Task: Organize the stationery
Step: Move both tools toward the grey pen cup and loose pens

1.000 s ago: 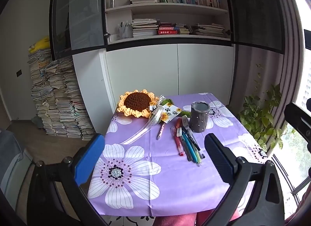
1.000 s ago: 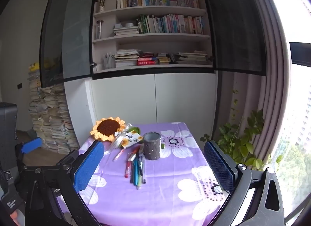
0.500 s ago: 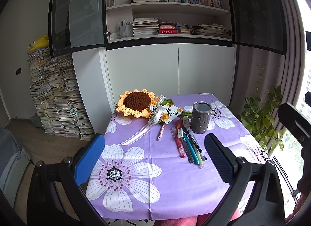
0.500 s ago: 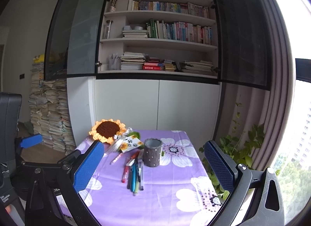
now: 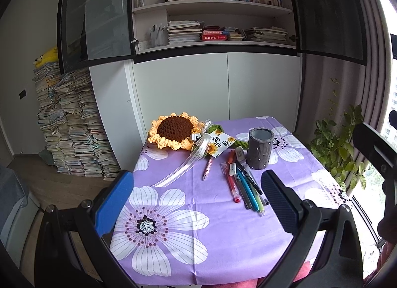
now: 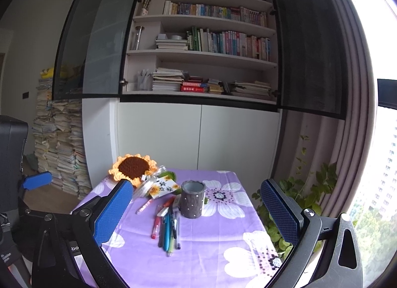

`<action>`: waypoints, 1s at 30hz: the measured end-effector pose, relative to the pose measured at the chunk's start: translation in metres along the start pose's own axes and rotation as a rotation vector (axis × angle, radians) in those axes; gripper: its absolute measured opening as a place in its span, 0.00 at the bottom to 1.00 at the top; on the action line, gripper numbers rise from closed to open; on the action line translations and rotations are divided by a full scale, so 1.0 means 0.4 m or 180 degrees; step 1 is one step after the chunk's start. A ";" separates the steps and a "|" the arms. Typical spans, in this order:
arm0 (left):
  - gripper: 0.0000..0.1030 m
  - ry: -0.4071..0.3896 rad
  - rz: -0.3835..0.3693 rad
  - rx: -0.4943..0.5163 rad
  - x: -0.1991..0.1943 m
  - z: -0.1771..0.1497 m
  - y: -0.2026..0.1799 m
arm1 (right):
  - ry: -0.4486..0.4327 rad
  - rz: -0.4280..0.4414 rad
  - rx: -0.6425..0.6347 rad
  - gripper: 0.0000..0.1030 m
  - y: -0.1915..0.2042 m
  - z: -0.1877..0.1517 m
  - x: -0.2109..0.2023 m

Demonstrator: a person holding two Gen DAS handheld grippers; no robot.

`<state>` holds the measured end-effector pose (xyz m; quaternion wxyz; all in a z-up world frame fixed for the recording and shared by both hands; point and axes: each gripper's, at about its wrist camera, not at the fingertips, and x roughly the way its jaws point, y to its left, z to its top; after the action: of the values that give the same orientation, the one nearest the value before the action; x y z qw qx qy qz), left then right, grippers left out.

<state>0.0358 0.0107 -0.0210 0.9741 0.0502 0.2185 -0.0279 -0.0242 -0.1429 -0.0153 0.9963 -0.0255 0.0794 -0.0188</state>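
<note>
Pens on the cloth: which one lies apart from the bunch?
The pink pen, alone left of the bunch, just below the sunflower's card.

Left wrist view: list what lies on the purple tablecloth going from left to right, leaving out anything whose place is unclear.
Crocheted sunflower → white ribbon → pink pen → red pen → grey pen holder.

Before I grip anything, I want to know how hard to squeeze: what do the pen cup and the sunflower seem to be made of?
The pen cup looks like matte grey ceramic or clay, rigid: an uneven rim, pale dots, no shine. The sunflower is crocheted yarn, soft: visible stitches, frilly yellow petals around a brown centre.
</note>
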 end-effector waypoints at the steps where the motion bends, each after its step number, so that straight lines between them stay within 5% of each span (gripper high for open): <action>1: 0.99 0.0009 -0.0002 -0.0001 0.003 -0.001 -0.001 | 0.0019 0.0011 0.0011 1.00 -0.002 -0.003 0.005; 30: 0.99 0.0095 0.0020 0.0050 0.043 -0.007 -0.014 | 0.0371 0.0240 0.0186 1.00 -0.020 -0.039 0.084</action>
<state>0.0499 0.0050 -0.0313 0.9704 0.0590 0.2327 -0.0259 0.0060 -0.1530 -0.0357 0.9903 0.0078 0.1377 0.0151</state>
